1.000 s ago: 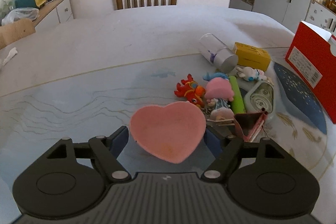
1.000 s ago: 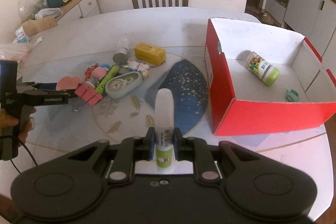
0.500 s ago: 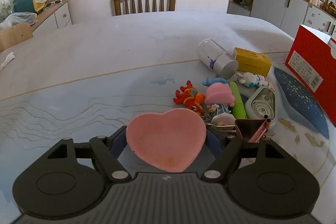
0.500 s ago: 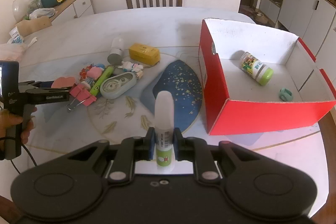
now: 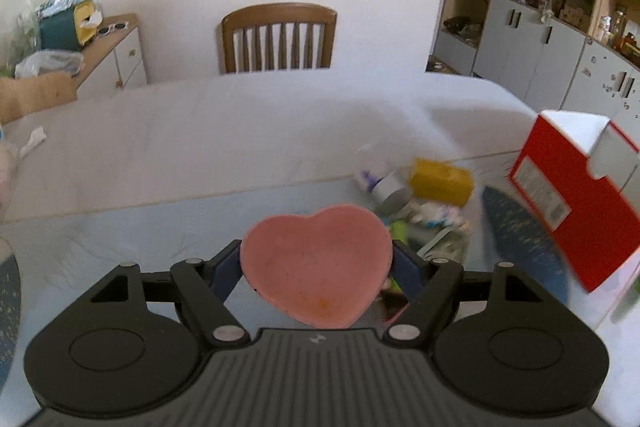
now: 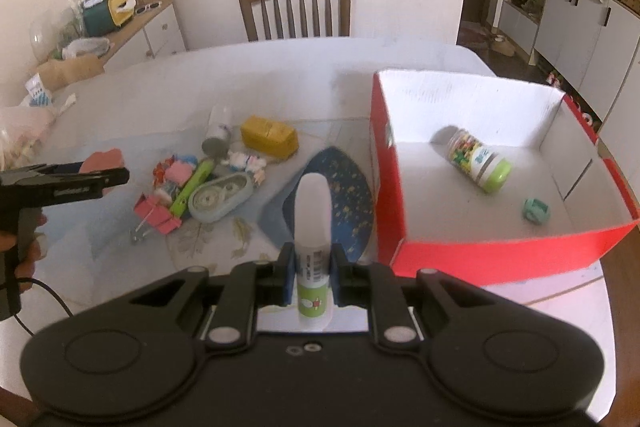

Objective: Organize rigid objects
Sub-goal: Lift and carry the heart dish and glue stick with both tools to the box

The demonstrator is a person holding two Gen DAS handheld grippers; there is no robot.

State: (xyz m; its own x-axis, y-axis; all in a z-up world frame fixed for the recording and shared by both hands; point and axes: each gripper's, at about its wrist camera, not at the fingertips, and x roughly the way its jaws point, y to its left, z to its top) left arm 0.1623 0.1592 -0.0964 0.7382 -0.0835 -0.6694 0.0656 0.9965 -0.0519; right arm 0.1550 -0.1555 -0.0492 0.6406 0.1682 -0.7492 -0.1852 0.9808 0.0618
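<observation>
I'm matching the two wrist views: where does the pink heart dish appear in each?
Left wrist: pink heart dish at lower centre, clamped in the left claw.
Right wrist: only its edge shows, far left.
Shared landmark: the red box.

Inside one red cardboard box with white walls (image 6: 472, 247), to the right of the tool, lie two things: one green-capped plastic bottle (image 6: 478, 161) and one small teal round piece (image 6: 537, 211). Ahead to the left stand one yellow rectangular block (image 6: 270, 136) and two pink binder clips (image 6: 158, 213).
</observation>
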